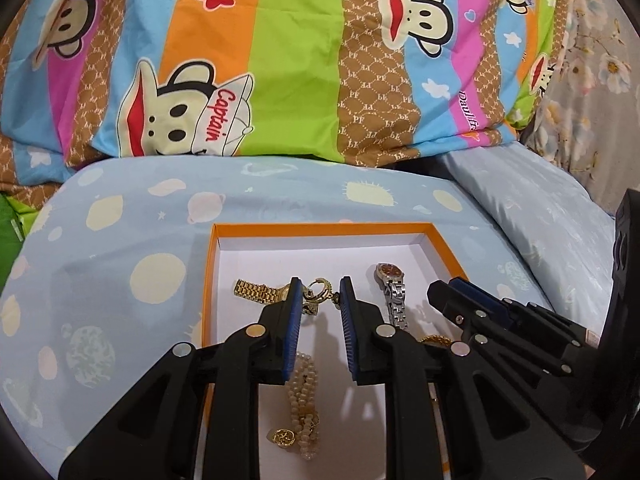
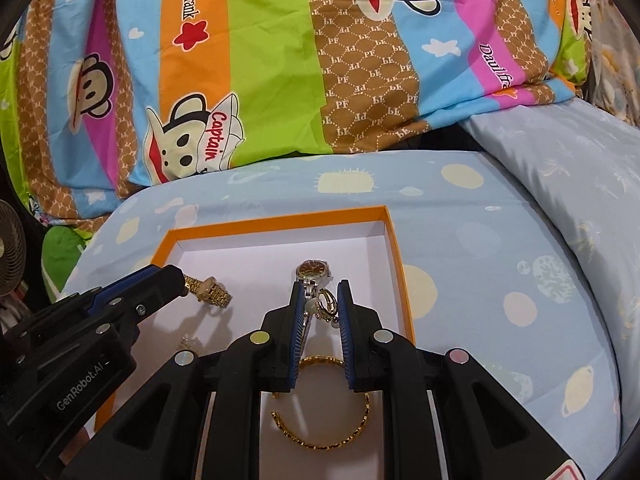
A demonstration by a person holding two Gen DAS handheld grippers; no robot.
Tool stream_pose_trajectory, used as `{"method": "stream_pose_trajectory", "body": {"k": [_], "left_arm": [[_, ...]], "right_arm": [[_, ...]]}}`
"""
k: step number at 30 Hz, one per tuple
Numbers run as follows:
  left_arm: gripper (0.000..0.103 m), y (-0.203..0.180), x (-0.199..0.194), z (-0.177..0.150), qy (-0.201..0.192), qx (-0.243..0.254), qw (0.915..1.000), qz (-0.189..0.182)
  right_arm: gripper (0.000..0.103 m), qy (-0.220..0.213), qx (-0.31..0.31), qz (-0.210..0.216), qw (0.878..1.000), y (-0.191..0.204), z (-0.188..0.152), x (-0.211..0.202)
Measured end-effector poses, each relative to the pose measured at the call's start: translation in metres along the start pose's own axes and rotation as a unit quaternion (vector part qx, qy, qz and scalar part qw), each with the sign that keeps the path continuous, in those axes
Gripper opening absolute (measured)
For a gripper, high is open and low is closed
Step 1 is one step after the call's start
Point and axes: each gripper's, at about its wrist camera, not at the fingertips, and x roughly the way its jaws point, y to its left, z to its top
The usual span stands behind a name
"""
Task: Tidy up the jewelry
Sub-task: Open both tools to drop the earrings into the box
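An orange box [image 1: 320, 229] with a white floor lies on the bed; it also shows in the right wrist view [image 2: 280, 218]. In it lie a gold watch [image 1: 256, 290], a silver watch [image 1: 394, 296], a pearl bracelet with a gold charm [image 1: 302, 400] and a gold bangle [image 2: 324, 424]. My left gripper [image 1: 320, 292] is open over the box, with a gold hoop earring [image 1: 320, 286] between its fingertips. My right gripper [image 2: 320, 294] is open, with a small gold earring [image 2: 326, 304] between its fingertips, above the silver watch [image 2: 312, 272]. The gold watch shows beside the left gripper in the right wrist view [image 2: 208, 290].
The box sits on a light blue planet-print cushion [image 1: 140, 240]. A bright striped cartoon-monkey duvet [image 1: 280, 60] is piled behind it. A pale blue pillow [image 2: 568, 160] lies at the right. A fan [image 2: 10, 248] stands at the far left.
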Motion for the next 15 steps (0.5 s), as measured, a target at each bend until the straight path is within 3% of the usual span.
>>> {"method": "stream_pose_trajectory", "body": {"k": [2, 3, 15], "left_arm": [[0.033, 0.001, 0.003, -0.001, 0.002, -0.003, 1.0, 0.005], [0.034, 0.0, 0.002, -0.002, -0.003, -0.001, 0.9999, 0.01], [0.034, -0.008, -0.043, -0.005, -0.034, 0.012, 0.9992, 0.016]], "right_arm": [[0.018, -0.006, 0.0, -0.002, 1.0, 0.001, 0.0, -0.003], [0.018, -0.01, 0.001, -0.001, 1.0, 0.0, 0.0, -0.005], [0.022, -0.058, 0.029, 0.013, 0.998, -0.01, -0.018, -0.078]]}}
